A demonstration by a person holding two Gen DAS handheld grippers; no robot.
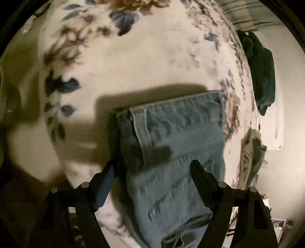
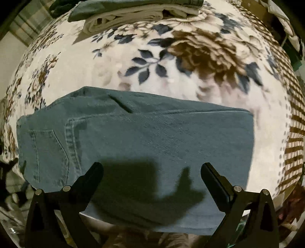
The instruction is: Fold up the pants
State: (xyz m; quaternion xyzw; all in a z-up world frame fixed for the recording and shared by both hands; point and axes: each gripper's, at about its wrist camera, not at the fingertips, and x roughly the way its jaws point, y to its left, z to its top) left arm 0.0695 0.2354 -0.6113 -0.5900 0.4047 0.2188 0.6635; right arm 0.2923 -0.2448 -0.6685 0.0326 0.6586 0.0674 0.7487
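A pair of blue-grey jeans (image 2: 144, 137) lies folded into a wide rectangle on a floral blanket (image 2: 133, 63), back pocket at the left. In the left wrist view the jeans (image 1: 177, 145) run from the bottom middle up to a hem edge. My left gripper (image 1: 152, 167) is open, its fingers on either side of the jeans and above them. My right gripper (image 2: 152, 169) is open above the near edge of the jeans and holds nothing.
A stack of folded clothes (image 2: 133, 17) lies at the far edge of the blanket. A dark green garment (image 1: 263, 76) hangs at the right beyond the blanket (image 1: 133, 66). The stack also shows at the right edge (image 1: 251, 158).
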